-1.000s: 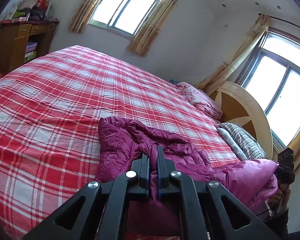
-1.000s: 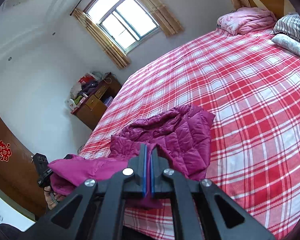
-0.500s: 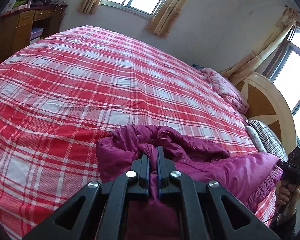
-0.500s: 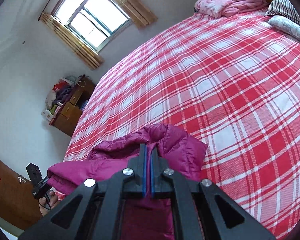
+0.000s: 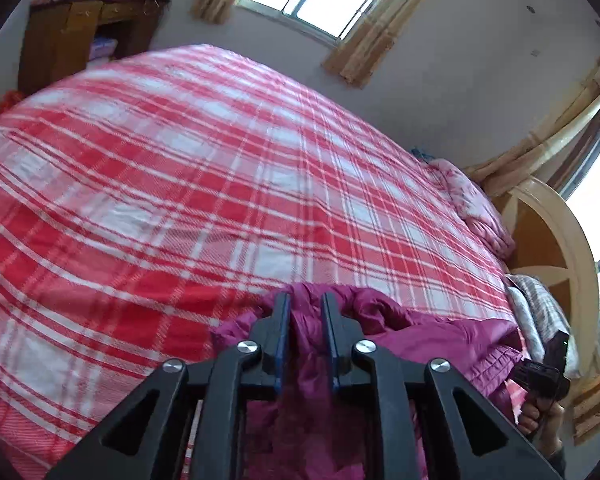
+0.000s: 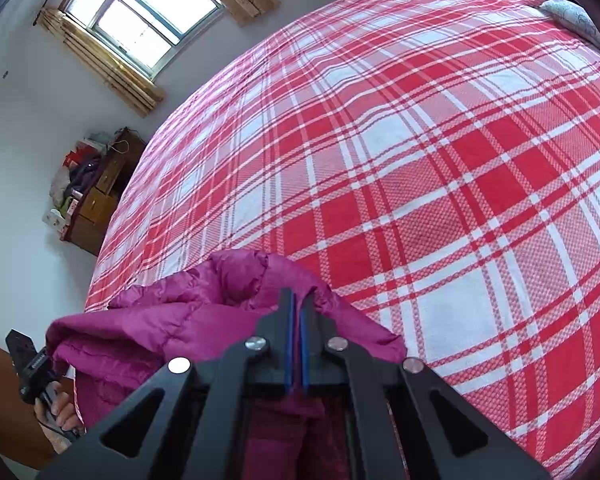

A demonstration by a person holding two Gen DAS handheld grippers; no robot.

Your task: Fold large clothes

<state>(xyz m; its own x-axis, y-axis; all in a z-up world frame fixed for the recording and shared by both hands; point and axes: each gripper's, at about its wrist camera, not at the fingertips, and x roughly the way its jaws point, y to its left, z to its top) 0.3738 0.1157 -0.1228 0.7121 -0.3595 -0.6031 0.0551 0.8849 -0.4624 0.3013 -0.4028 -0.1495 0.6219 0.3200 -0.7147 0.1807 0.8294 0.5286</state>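
A magenta puffer jacket (image 5: 440, 336) lies bunched at the near edge of the red plaid bed (image 5: 180, 180), folded over on itself. My left gripper (image 5: 305, 300) has a ridge of the jacket between its jaws, which are opening, and the fabric sits loose in the gap. In the right wrist view the jacket (image 6: 188, 312) rests on the bed (image 6: 420, 160), and my right gripper (image 6: 298, 296) is shut on a thin fold of it. Each wrist view shows the other hand-held gripper at the jacket's far end.
A wooden cabinet (image 5: 72, 36) piled with items stands past the bed's far corner. A pink quilt (image 5: 480, 212) and striped pillows (image 5: 540, 308) lie by the curved wooden headboard (image 5: 548, 240). Curtained windows are on the walls.
Both grippers have come down and forward toward the bed, bringing the jacket's edge over itself. The left jaws, shut on the fabric before, now stand apart.
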